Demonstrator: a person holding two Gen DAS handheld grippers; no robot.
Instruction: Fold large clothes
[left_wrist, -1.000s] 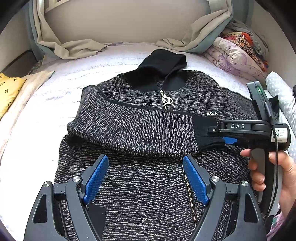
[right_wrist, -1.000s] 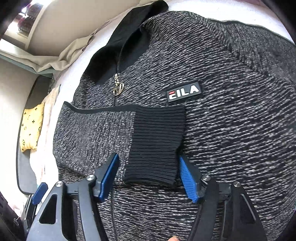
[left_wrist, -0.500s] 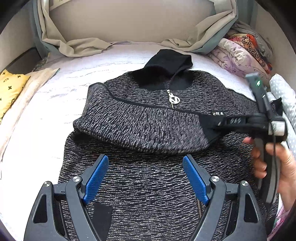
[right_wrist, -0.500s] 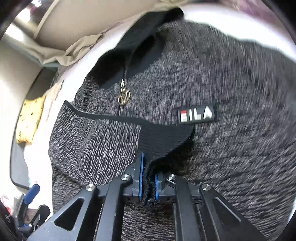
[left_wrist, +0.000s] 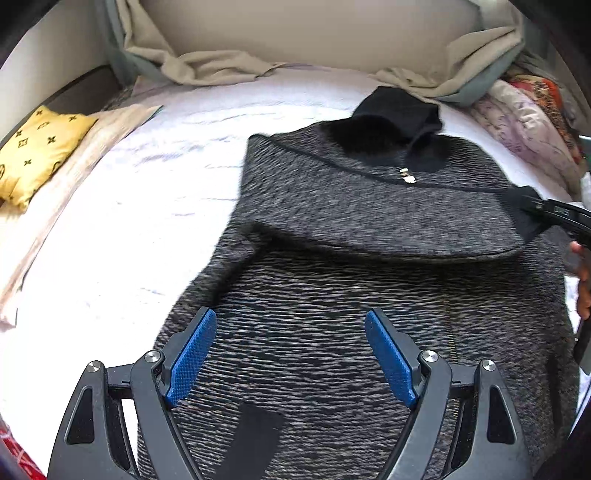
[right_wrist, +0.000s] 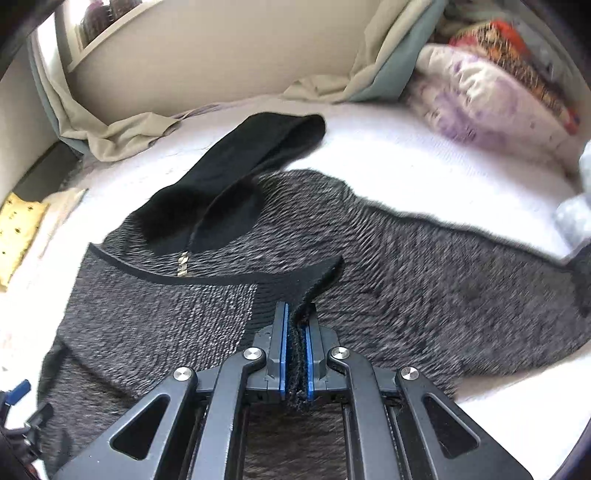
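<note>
A dark grey knit zip jacket with a black collar lies front-up on a white bed. One sleeve is folded across the chest. My right gripper is shut on the sleeve's black ribbed cuff and holds it lifted above the jacket. In the left wrist view the right gripper shows at the right edge, on the cuff. My left gripper is open and empty, hovering over the jacket's lower front.
The white bedsheet lies to the left. A yellow patterned cushion sits at the far left. Beige curtains hang at the back. Piled floral bedding sits at the right, also in the right wrist view.
My right gripper closed on the sleeve cuff and has lifted and pulled it to the right. My left gripper stayed open while its view shifted, leaving the jacket further right in frame.
</note>
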